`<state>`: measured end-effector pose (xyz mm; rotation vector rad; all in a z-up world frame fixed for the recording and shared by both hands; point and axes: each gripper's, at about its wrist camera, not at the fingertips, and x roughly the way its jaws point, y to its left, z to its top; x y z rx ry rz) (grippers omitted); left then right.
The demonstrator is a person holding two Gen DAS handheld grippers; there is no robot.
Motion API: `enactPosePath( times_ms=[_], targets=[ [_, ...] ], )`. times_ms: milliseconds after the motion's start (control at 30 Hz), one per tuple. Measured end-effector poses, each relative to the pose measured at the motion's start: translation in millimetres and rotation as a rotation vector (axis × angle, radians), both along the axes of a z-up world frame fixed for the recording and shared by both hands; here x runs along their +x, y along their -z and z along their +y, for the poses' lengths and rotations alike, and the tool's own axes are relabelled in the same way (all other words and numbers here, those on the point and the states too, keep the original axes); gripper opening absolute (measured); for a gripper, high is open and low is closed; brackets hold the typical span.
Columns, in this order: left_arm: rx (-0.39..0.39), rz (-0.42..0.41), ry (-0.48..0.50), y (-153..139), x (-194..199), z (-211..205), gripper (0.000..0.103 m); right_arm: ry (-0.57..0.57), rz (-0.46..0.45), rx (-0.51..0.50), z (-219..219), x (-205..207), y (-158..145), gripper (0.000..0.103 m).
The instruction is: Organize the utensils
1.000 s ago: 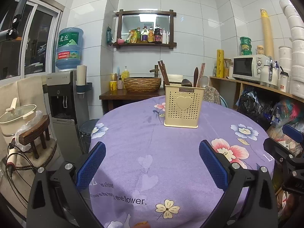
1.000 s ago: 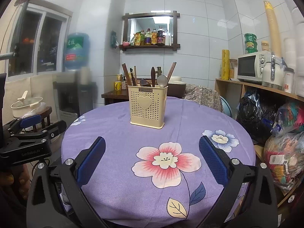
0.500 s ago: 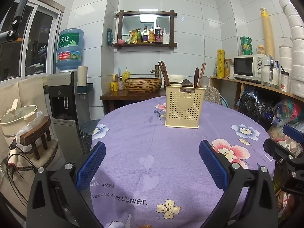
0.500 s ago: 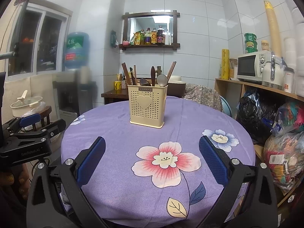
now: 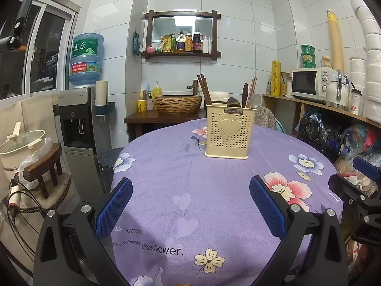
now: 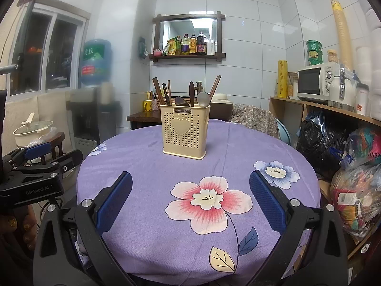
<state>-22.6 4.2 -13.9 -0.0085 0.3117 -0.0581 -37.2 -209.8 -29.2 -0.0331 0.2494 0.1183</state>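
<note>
A cream perforated utensil holder (image 5: 229, 133) (image 6: 184, 132) with a heart on its front stands upright at the far side of a round table under a purple flowered cloth (image 5: 190, 190) (image 6: 152, 171). Chopsticks (image 6: 159, 93), a dark wooden spoon (image 6: 191, 93) and a metal spoon (image 6: 203, 99) stick out of it. My left gripper (image 5: 190, 188) hovers open over the near part of the cloth, nothing between its blue pads. My right gripper (image 6: 190, 186) is also open and empty, well short of the holder. Each gripper shows at the edge of the other's view.
A water dispenser (image 5: 81, 109) and a stool with a pot (image 5: 40, 164) stand left of the table. A wooden sink counter with a woven basin (image 5: 178, 103) is behind. Shelves with a microwave (image 5: 312, 83) and plastic bags (image 6: 357, 181) crowd the right side.
Both grippers stay open and nearly still; the left wrist view has drifted very slightly, with the holder a touch lower in frame. Nothing was picked up or released.
</note>
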Motion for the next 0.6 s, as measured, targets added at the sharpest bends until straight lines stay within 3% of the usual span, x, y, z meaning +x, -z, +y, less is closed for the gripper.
enactPosePath(
  times_ms=[600],
  targets=[
    [-0.010,0.027,-0.006,1.0,3.7,2.6,0.098,0.001,0.014,0.000,-0.9,1.2,5.3,0.097]
  ],
)
